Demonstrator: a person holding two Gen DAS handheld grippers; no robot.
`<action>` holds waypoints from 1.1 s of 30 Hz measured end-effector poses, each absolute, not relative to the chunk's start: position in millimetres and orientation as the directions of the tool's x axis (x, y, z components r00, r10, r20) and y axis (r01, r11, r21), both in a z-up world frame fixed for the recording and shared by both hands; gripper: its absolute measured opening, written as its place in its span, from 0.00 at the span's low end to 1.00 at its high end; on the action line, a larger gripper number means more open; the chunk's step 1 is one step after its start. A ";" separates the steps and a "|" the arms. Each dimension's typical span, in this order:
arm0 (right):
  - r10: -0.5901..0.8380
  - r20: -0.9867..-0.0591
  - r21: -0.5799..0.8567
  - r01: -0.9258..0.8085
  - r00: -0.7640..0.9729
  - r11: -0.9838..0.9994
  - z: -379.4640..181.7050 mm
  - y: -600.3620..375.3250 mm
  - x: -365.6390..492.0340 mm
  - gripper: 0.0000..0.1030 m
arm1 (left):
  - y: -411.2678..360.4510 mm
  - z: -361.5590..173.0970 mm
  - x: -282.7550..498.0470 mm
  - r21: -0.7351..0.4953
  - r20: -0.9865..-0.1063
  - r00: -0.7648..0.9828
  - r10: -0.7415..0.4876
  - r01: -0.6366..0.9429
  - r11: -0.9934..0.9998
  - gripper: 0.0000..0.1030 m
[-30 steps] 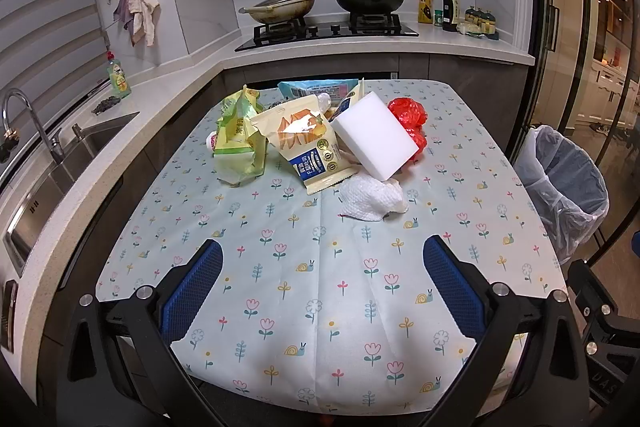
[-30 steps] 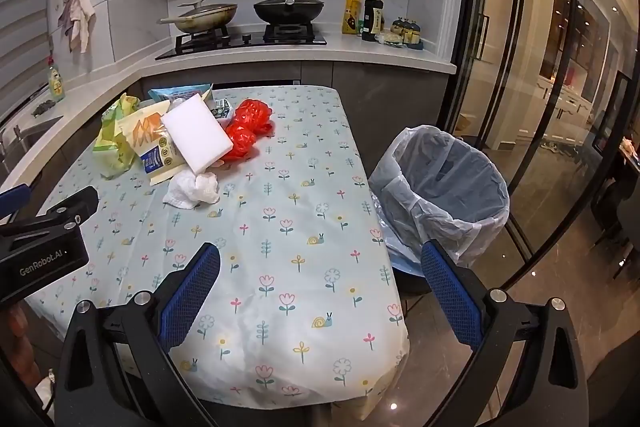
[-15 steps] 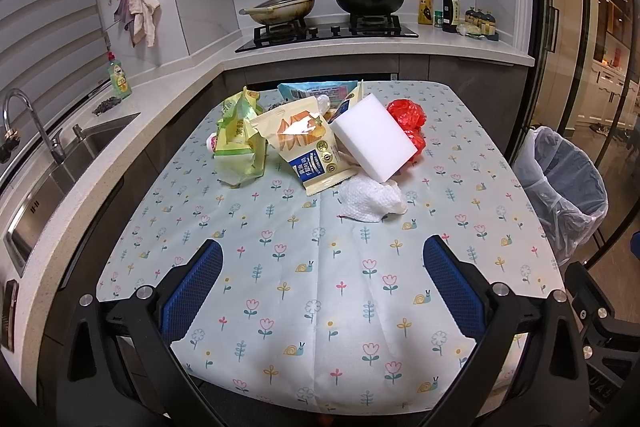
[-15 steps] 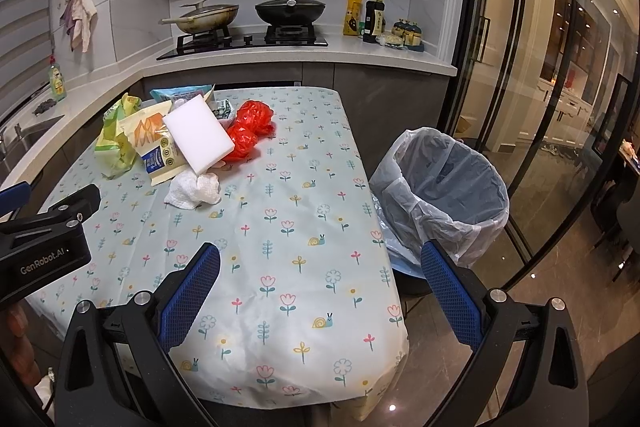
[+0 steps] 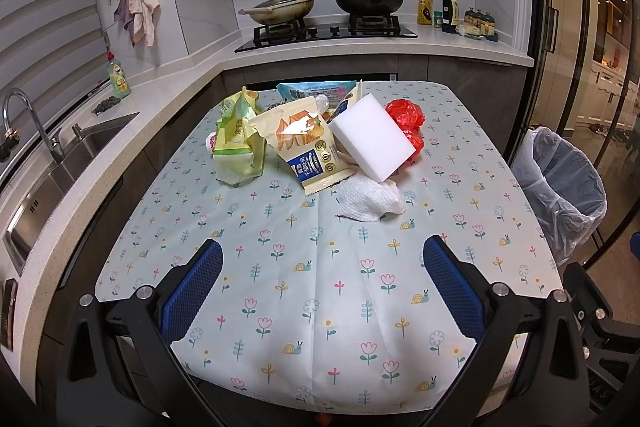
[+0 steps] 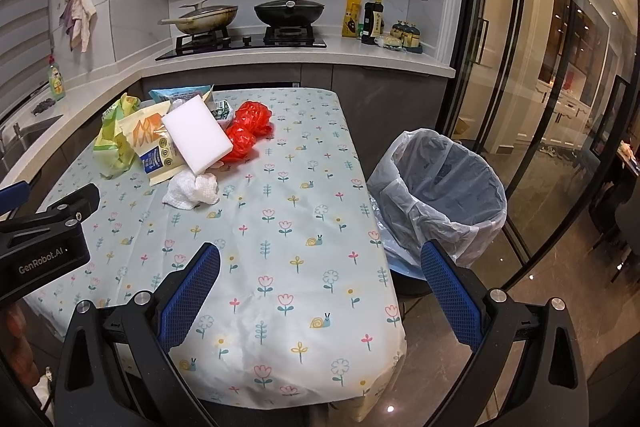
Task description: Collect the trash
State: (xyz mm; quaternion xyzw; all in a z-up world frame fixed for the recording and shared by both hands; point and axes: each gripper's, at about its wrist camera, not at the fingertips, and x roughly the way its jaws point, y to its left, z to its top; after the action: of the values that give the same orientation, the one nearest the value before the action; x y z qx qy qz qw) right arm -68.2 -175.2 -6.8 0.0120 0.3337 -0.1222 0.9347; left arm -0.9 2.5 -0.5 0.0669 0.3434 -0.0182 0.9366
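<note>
Hovering over the near edge of the table (image 5: 320, 307), the left gripper (image 5: 322, 281) has its blue pads spread wide with nothing between them. The right gripper (image 6: 320, 283) is just as wide and empty, hanging over the table's near right corner.

In the left view, the trash sits in a heap at 12 o'clock from the gripper, well apart from it: a green bag (image 5: 238, 143) at the heap's 9 o'clock, a yellow snack bag (image 5: 306, 151) in the middle, a white sponge (image 5: 374, 137) leaning tilted over it, a red bag (image 5: 408, 123) at 3 o'clock, and a crumpled tissue (image 5: 368, 199) at 6 o'clock, touching the sponge. A teal packet (image 5: 312, 91) lies behind.

The left view alone shows the sink (image 5: 48, 163) and faucet (image 5: 28, 123) at 9 o'clock. Its bin (image 5: 560, 187) is only partly seen at 3 o'clock. The right view shows the lined bin whole, standing just beside the table's right edge, and the left gripper's black body at 9 o'clock. Part of a hand (image 6: 16, 339) shows at its 8 o'clock edge.
</note>
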 end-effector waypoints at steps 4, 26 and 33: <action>-0.221 -0.626 -0.059 0.237 0.748 0.970 -6.4 -175.8 -68.6 0.93 | 2.3 3.3 -4.5 0.113 -0.646 0.764 0.013 0.078 0.991 0.93; -0.222 -0.625 -0.057 0.240 0.748 0.969 -8.1 -178.5 -69.3 0.93 | -1.3 4.1 -6.6 0.112 -0.647 0.763 0.008 0.084 0.990 0.93; -0.221 -0.625 -0.057 0.239 0.749 0.969 -8.1 -178.0 -69.8 0.93 | -5.4 3.4 -6.8 0.112 -0.648 0.762 0.007 0.086 0.990 0.93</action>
State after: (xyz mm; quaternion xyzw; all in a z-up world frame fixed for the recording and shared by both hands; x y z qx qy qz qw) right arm -69.8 -178.0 -8.1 0.0133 0.3324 -0.1231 0.9350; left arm -6.8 -5.4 3.4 0.0674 0.3443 -0.0211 0.9362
